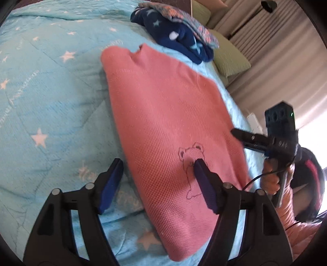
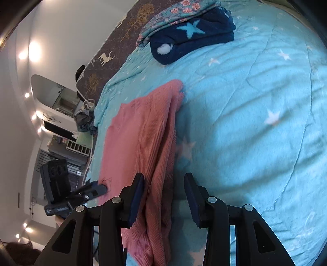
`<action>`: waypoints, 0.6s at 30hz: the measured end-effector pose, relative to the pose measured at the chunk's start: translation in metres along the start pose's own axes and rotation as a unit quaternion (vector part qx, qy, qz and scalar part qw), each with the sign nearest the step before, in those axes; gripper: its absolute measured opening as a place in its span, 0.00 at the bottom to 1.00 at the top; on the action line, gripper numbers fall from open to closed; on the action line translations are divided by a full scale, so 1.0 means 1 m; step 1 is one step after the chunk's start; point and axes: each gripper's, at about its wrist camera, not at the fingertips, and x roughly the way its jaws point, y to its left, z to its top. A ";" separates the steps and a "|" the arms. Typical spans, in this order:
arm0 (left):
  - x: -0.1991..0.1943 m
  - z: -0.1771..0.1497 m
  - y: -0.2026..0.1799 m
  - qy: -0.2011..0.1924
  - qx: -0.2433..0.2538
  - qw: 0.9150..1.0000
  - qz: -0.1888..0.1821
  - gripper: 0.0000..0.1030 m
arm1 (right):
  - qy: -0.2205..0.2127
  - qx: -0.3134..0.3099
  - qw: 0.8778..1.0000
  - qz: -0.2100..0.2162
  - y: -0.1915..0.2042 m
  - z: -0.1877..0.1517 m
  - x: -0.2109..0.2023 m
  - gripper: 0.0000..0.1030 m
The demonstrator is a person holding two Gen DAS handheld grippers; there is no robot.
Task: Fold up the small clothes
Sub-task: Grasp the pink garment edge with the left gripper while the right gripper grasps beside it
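Pink knitted top (image 1: 167, 114), a small garment with a fine ribbed weave, lies spread on a light blue quilt (image 1: 51, 98) printed with white stars. A thin outline drawing of a bear (image 1: 191, 155) marks the cloth near its lower part. In the right wrist view the same garment (image 2: 139, 139) shows one side edge doubled over into a long raised fold, bunched near the camera.

The left gripper (image 1: 157, 169) has its jaws spread wide and holds nothing. One blue-padded finger sits over the quilt just beside the garment's edge; the other sits over the bear drawing, though whether it presses the cloth is hard to tell.

The right gripper (image 2: 163, 190) is also open, its jaws straddling the folded edge without closing on it. From the left wrist view it (image 1: 239, 135) appears at the garment's far side, held by an orange-gloved hand (image 1: 271, 180).

Farther up the quilt, well apart from the pink top, lies a dark blue fleece piece with pale stars (image 1: 173, 38), with a floral patterned cloth (image 1: 184, 18) resting on it. Green pillows (image 1: 226, 55) and pale curtains (image 1: 276, 51) stand beyond the bed.
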 end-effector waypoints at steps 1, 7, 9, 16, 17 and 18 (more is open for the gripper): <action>0.003 0.001 0.001 -0.001 -0.001 1.000 0.003 0.70 | 0.005 0.009 1.000 0.013 -0.003 0.002 0.005 0.40; 0.008 0.012 0.004 -0.004 -0.008 1.000 0.002 0.71 | 0.020 0.002 0.999 0.040 0.006 0.013 0.022 0.45; 0.009 0.011 0.003 -0.006 -0.004 1.000 0.002 0.72 | 0.024 -0.012 0.999 0.038 0.012 0.014 0.024 0.50; 0.015 0.014 0.001 -0.009 0.003 1.000 -0.004 0.73 | 0.039 -0.030 0.998 0.037 0.022 0.015 0.028 0.65; 0.015 0.014 0.001 -0.009 0.002 1.000 -0.005 0.74 | 0.040 -0.033 0.998 0.036 0.023 0.014 0.029 0.66; 0.016 0.015 0.002 -0.010 0.001 1.000 -0.007 0.74 | 0.041 -0.036 0.998 0.034 0.025 0.015 0.031 0.67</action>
